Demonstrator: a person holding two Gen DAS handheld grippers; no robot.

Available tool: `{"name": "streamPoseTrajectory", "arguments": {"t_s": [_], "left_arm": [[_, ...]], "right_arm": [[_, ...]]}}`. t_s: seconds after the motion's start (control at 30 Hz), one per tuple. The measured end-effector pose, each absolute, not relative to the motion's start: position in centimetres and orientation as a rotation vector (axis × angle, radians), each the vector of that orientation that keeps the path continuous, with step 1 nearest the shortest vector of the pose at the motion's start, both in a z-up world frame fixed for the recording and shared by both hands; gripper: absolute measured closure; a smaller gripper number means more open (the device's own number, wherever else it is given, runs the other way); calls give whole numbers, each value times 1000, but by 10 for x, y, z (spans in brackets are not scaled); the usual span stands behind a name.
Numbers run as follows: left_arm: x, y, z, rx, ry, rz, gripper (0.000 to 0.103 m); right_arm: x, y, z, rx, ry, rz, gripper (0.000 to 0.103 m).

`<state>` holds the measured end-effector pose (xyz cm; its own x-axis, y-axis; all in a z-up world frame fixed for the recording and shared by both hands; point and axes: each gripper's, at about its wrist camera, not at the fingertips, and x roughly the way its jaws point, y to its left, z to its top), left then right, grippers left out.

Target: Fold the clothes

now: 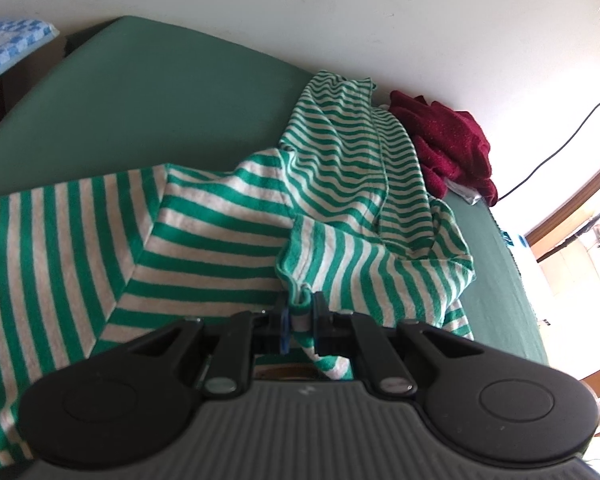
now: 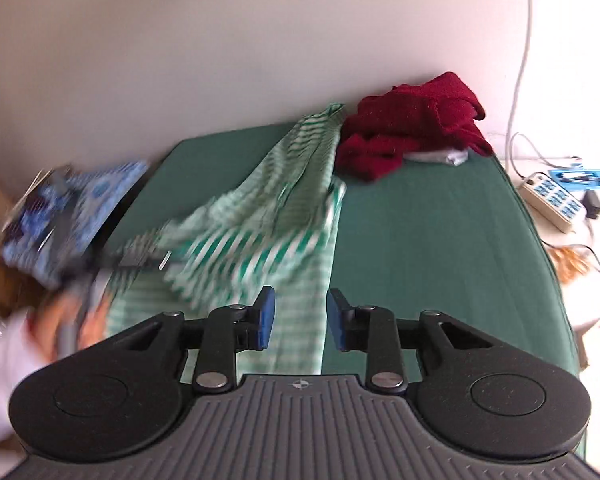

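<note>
A green-and-white striped garment (image 1: 228,216) lies crumpled on a green table (image 1: 148,96), stretching toward the far wall. My left gripper (image 1: 299,316) is shut on a fold of its edge near the front. In the right wrist view the same striped garment (image 2: 268,216) looks motion-blurred. My right gripper (image 2: 299,318) is open and empty, just above the garment's near right edge on the green table (image 2: 440,240).
A dark red garment (image 1: 444,140) is heaped at the back by the wall; it also shows in the right wrist view (image 2: 412,132) with a grey cloth (image 2: 440,157) beneath. A blue patterned cloth (image 2: 80,208) lies off the table's left. A power strip (image 2: 552,200) sits right.
</note>
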<state>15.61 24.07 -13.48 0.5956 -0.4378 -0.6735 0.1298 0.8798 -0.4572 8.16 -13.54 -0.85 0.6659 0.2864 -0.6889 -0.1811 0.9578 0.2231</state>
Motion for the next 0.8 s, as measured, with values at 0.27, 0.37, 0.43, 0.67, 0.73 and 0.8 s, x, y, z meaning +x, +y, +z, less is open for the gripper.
{"name": "streamPoseTrajectory", "arguments": {"t_s": [0.27,0.37,0.43,0.67,0.73,0.8], "left_arm": [[134,222,-123,-311,812,-220,99],[123,215,-113,-285,771,-171,99],[116,211,-107,-270,743,-135,99],[107,206,-117,-213,729,-65,99],[107,205,-124,-197,742,-52,98],[107,204,-131,-180,755,-40,98]], "right_arm": [[238,-139,-107,368,1071,332,73],[252,-131,-115,355,1092,390,95],[257,-126,-109,357,1062,442,96],[292,-102,-116,390,1021,492,95],[297,-97,-130,357,1039,469,93],[294,-99,-128,330,1003,451,93]]}}
